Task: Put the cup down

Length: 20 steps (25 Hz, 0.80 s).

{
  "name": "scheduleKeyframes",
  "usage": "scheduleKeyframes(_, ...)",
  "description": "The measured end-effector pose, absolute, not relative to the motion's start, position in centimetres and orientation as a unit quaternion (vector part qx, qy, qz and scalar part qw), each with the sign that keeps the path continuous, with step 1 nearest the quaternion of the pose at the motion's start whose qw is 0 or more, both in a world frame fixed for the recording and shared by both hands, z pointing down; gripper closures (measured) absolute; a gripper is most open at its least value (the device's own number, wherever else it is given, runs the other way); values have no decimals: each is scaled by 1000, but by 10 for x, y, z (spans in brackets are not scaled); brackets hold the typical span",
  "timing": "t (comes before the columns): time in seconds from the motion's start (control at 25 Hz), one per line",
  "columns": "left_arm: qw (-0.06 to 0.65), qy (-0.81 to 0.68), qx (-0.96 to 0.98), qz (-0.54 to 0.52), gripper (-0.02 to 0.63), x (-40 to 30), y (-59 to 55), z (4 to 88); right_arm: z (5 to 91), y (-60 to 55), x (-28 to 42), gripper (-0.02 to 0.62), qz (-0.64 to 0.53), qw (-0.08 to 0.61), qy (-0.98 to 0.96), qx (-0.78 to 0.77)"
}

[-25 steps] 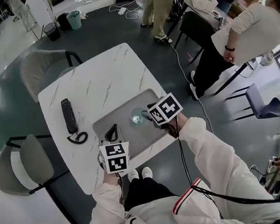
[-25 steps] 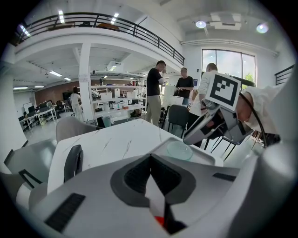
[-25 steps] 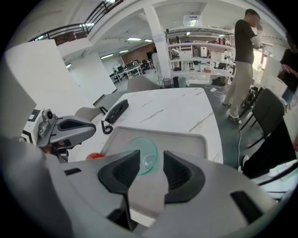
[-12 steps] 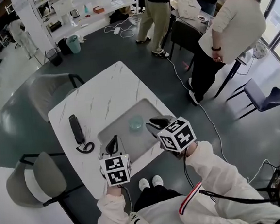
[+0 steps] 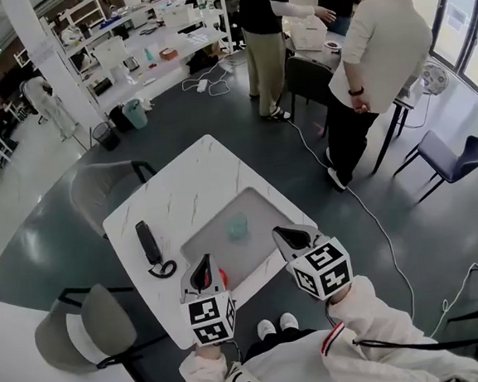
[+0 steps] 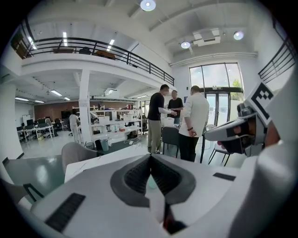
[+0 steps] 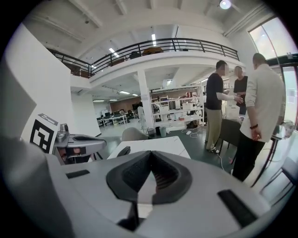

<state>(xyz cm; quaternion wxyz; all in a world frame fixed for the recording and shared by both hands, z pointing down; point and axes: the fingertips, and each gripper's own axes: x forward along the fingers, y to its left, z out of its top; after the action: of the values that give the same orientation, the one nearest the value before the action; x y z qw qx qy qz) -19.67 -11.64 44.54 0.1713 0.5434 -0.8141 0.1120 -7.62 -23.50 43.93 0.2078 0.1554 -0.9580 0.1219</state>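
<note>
A small clear glass cup [image 5: 238, 226] stands upright on the grey mat [image 5: 261, 209] on the white marble table [image 5: 188, 178]. No gripper touches it. My right gripper [image 5: 291, 236] hovers at the table's near right edge, a short way back from the cup. Its jaws are shut with nothing between them, as the right gripper view [image 7: 150, 152] also shows. My left gripper [image 5: 202, 272] sits over the mat's near left corner, shut and empty, with its tips meeting in the left gripper view [image 6: 150, 156].
A black phone handset [image 5: 148, 242] with a coiled cord lies on the table left of the mat. Grey chairs stand at the far left [image 5: 97, 190] and near left [image 5: 84, 324]. Several people [image 5: 377, 57] stand beyond the table's right, near a dark chair [image 5: 448, 155].
The right gripper has let go of the cup, pulled back toward the table's near edge, and shut its jaws. The cup stays on the mat. The head view has tilted up.
</note>
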Motion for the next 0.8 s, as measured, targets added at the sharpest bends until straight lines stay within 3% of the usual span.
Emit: scheduleKeyframes(0.8,120,-813,561,95,598,-161,-90,399,393,-205,-36,589,123,114,-965,200)
